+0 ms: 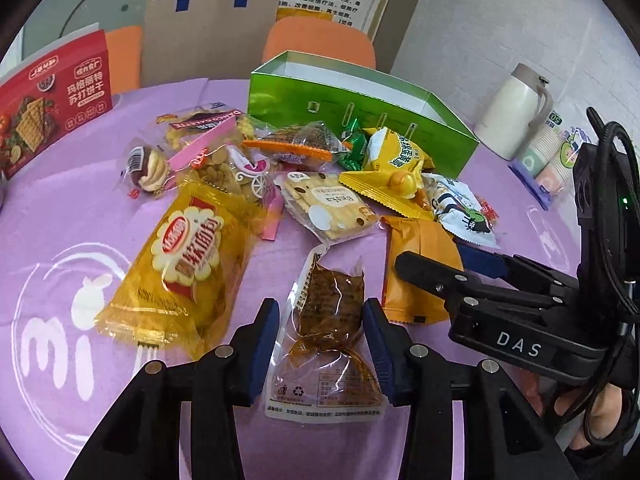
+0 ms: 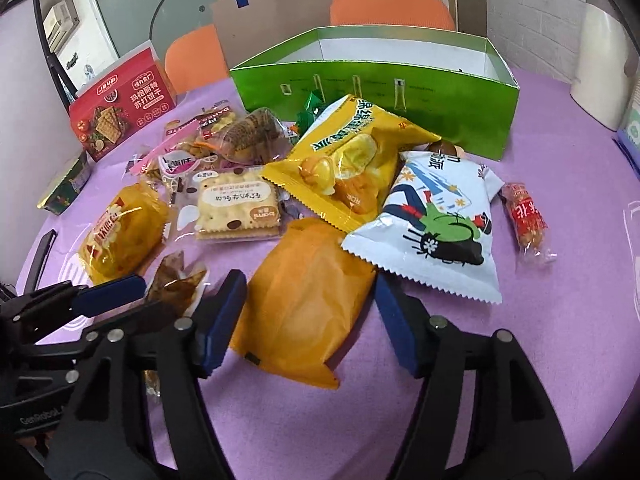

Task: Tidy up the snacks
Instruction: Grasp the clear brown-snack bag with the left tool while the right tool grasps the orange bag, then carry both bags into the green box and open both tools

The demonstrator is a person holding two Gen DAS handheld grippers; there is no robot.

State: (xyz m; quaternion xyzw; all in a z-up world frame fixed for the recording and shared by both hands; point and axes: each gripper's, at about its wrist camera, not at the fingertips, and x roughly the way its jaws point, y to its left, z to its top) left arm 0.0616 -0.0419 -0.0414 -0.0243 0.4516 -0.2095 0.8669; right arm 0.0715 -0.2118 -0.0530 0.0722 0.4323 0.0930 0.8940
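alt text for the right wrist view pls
The open right gripper straddles a plain orange snack packet on a purple tablecloth. Beyond it lie a yellow chip bag, a white cartoon bag and a cracker pack, before an open green box.
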